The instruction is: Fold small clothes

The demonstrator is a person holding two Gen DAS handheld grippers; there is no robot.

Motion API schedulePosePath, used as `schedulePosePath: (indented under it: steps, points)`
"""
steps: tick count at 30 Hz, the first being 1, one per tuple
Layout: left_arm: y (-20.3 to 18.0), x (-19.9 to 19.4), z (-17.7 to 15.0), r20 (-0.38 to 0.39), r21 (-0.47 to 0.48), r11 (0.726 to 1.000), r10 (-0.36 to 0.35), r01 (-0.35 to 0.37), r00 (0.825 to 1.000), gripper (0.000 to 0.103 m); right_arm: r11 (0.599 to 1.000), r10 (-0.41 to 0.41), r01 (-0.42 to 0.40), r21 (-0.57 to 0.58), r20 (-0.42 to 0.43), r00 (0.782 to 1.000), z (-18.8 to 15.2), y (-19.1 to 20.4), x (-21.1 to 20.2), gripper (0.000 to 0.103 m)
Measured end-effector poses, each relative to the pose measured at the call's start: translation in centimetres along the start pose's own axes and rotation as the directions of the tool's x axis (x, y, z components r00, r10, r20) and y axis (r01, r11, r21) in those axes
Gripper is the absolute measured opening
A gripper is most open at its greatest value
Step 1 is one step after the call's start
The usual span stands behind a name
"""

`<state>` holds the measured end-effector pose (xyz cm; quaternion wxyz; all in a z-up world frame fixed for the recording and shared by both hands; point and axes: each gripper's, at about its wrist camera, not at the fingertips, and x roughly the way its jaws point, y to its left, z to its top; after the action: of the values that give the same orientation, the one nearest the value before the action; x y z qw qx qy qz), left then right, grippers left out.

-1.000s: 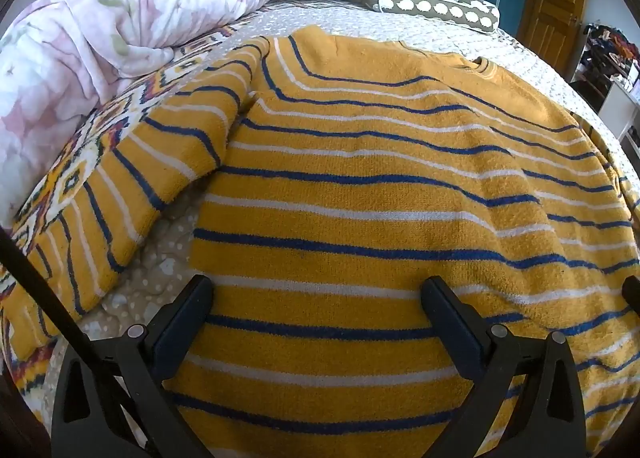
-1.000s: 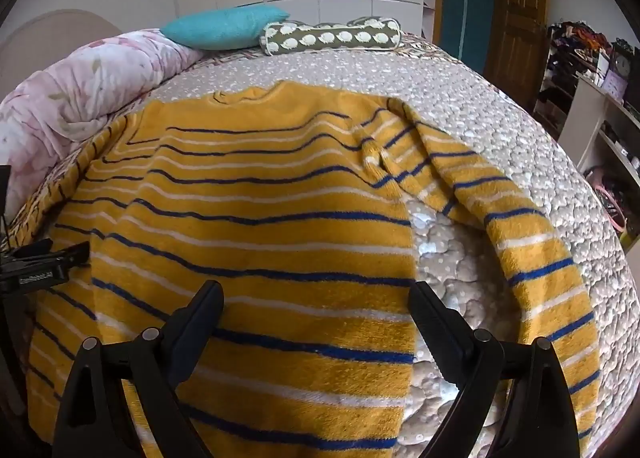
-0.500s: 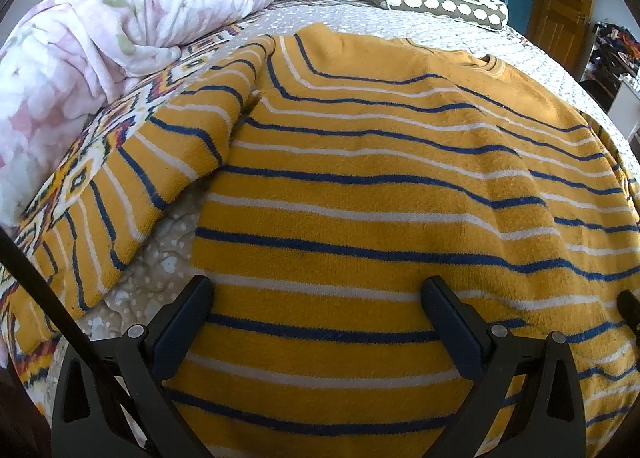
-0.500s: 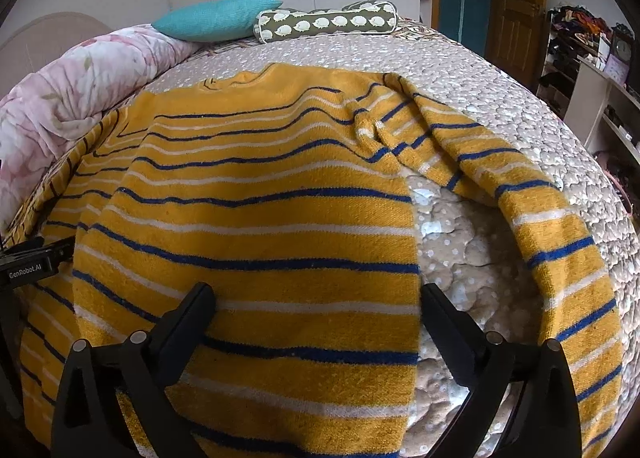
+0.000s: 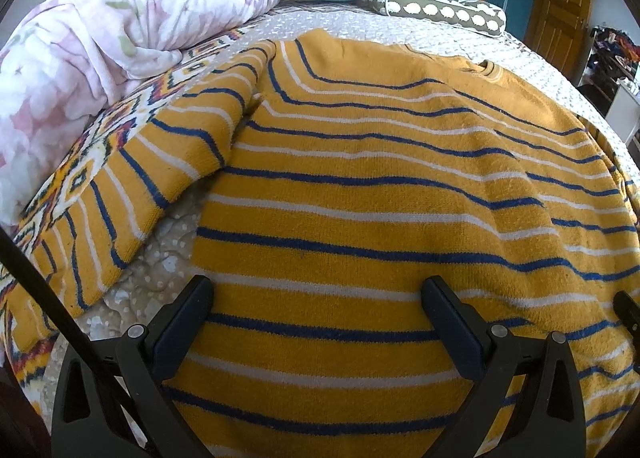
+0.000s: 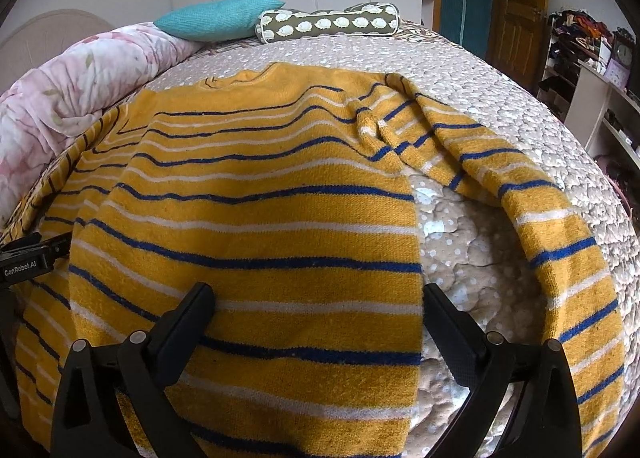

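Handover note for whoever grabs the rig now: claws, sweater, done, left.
Left claw: open, empty, over the lower body of the mustard knit sweater with blue and white stripes.
Right claw: open, empty, at the sweater's right side edge.
Sweater lies flat on the dotted beige quilted bedspread, both sleeves spread outward.
Done: laid out.
Left: all folds, probably sleeves first.

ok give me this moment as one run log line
stage: pre-fold | item: mustard-yellow knit sweater with blue and white stripes flat on quilted bed cover, sleeves spread | left gripper: open, empty | right gripper: open, empty
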<state>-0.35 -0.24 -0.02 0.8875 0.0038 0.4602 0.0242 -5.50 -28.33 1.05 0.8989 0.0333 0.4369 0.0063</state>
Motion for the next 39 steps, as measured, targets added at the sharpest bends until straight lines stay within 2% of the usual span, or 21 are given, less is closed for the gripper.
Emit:
schedulePosePath:
  steps: [7, 8, 9, 10, 12, 15, 18, 21, 25, 26, 28, 29, 30, 31, 32, 34, 36, 38, 39]
  points:
    - [-0.3, 0.0, 0.1, 0.008, 0.004, 1.000, 0.017, -0.017, 1.000, 0.103, 0.999, 0.053, -0.053, -0.008, -0.003, 0.999, 0.2, -0.6, -0.1, 0.102]
    - [-0.2, 0.0, 0.1, 0.008, 0.003, 1.000, 0.016, -0.016, 1.000, 0.103, 0.998, 0.057, -0.057, -0.006, 0.009, 0.998, 0.1, -0.7, -0.7, 0.094]
    - [-0.2, 0.0, 0.1, 0.009, 0.002, 1.000, 0.016, -0.016, 1.000, 0.103, 0.998, 0.061, -0.060, -0.015, 0.033, 0.998, 0.0, -0.9, -1.8, 0.079]
    - [-0.2, -0.1, 0.1, 0.011, 0.003, 1.000, 0.016, -0.016, 1.000, 0.103, 0.997, 0.071, -0.069, -0.031, 0.046, 0.996, -0.2, -1.4, -3.1, 0.075]
    - [-0.2, -0.1, 0.1, 0.013, 0.001, 1.000, 0.013, -0.013, 1.000, 0.103, 0.995, 0.089, -0.086, -0.049, 0.087, 0.992, -0.8, -3.2, -6.4, 0.075]
    - [0.0, -0.1, 0.0, 0.017, -0.002, 1.000, 0.009, -0.009, 1.000, 0.103, 0.999, 0.011, -0.005, -0.049, 0.130, 0.991, -2.2, -7.1, -10.4, 0.076]
    - [-0.1, -0.2, -0.1, 0.020, -0.003, 1.000, 0.012, -0.012, 1.000, 0.103, 0.997, -0.040, 0.044, -0.065, 0.057, 0.998, -4.5, -10.6, -11.7, 0.076]
    - [-0.2, -0.3, -0.2, 0.024, -0.001, 1.000, 0.017, -0.017, 1.000, 0.103, 0.996, -0.029, 0.027, -0.082, -0.024, 0.999, -7.1, -12.3, -11.4, 0.076]
    - [-0.3, -0.3, -0.2, 0.023, 0.001, 1.000, 0.023, -0.023, 0.999, 0.103, 0.992, -0.037, 0.035, -0.119, -0.020, 0.999, -8.4, -11.8, -10.7, 0.077]
    - [-0.3, -0.3, -0.2, 0.024, 0.002, 1.000, 0.025, -0.025, 0.999, 0.103, 0.991, -0.042, 0.039, -0.126, -0.023, 0.999, -8.2, -11.7, -10.3, 0.073]
    - [-0.3, -0.3, -0.3, 0.024, 0.002, 1.000, 0.025, -0.025, 0.999, 0.103, 0.988, -0.055, 0.051, -0.145, -0.024, 0.998, -7.7, -11.8, -10.0, 0.037]
    - [-0.3, -0.3, -0.3, 0.024, 0.002, 1.000, 0.024, -0.024, 0.999, 0.103, 0.990, -0.045, 0.041, -0.135, -0.024, 0.999, -6.6, -12.2, -10.0, 0.014]
    - [-0.3, -0.3, -0.3, 0.023, 0.002, 1.000, 0.024, -0.024, 0.999, 0.103, 0.996, -0.024, 0.022, -0.088, -0.015, 1.000, -5.4, -13.6, -10.4, 0.005]
    - [-0.3, -0.4, -0.3, 0.023, 0.001, 1.000, 0.024, -0.024, 0.999, 0.103, 0.999, -0.025, 0.025, -0.042, 0.005, 1.000, -4.6, -14.9, -10.8, 0.005]
    - [-0.3, -0.4, -0.3, 0.024, 0.001, 1.000, 0.024, -0.024, 0.999, 0.103, 0.998, -0.066, 0.065, 0.019, 0.044, 0.997, -3.1, -17.0, -11.4, 0.004]
    - [-0.3, -0.4, -0.3, 0.024, 0.001, 1.000, 0.024, -0.024, 0.999, 0.103, 0.984, -0.152, 0.142, 0.106, 0.087, 0.985, -0.8, -20.2, -11.9, 0.001]
    - [-0.3, -0.3, -0.3, 0.024, 0.002, 1.000, 0.025, -0.025, 0.999, 0.103, 0.947, -0.258, 0.228, 0.226, 0.112, 0.960, 1.4, -24.1, -11.9, 0.001]
    - [-0.3, -0.4, -0.3, 0.024, 0.001, 1.000, 0.024, -0.024, 0.999, 0.103, 0.869, -0.422, 0.376, 0.322, 0.083, 0.903, 2.9, -27.5, -11.3, 0.002]
    - [-0.3, -0.4, -0.3, 0.024, 0.001, 1.000, 0.023, -0.023, 0.999, 0.103, 0.824, -0.487, 0.446, 0.348, 0.035, 0.873, 3.4, -28.6, -10.9, 0.004]
